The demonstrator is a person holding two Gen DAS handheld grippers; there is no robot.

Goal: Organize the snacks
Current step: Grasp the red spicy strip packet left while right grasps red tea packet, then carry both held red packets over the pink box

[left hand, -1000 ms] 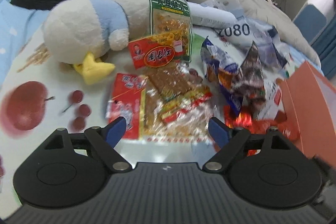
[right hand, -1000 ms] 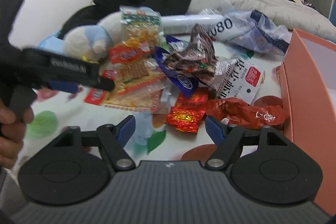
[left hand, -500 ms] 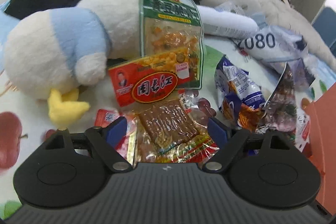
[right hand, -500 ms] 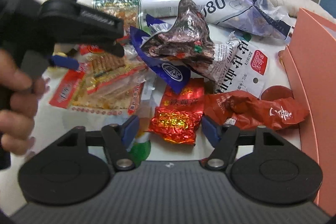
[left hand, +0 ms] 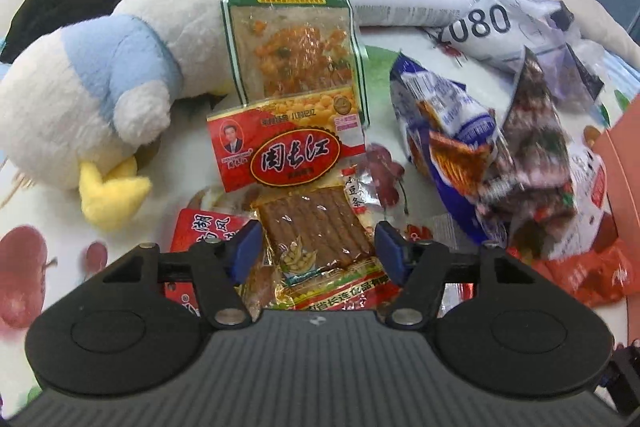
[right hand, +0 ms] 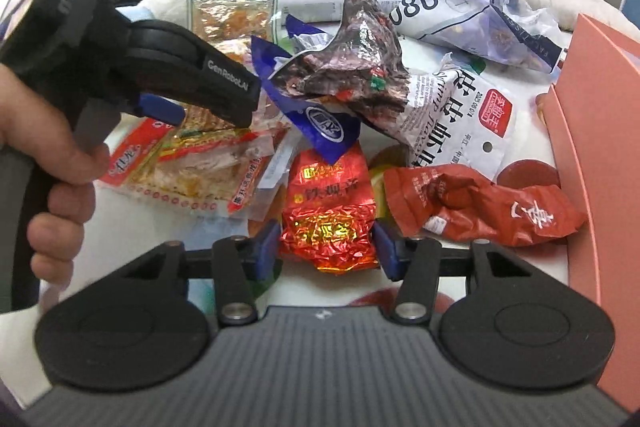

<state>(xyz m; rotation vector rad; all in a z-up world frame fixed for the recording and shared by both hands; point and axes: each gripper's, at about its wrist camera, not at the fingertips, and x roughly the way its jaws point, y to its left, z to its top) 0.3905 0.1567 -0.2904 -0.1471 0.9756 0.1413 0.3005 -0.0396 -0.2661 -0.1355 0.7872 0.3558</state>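
Snacks lie in a heap on the bed. Nearest, the right claw (right hand: 326, 247) is spread wide around a shiny red packet (right hand: 328, 219). The left claw (left hand: 316, 251) is spread around a brown bean-strip pack (left hand: 316, 231). Both look ready to pinch. Next, each should close gently, then lift. Farther back lean a green pack (left hand: 288, 27) and a plush toy (left hand: 100, 79).

Both the left tool (left hand: 316, 247) and right tool (right hand: 326, 247) hang low, fingers spread apart.
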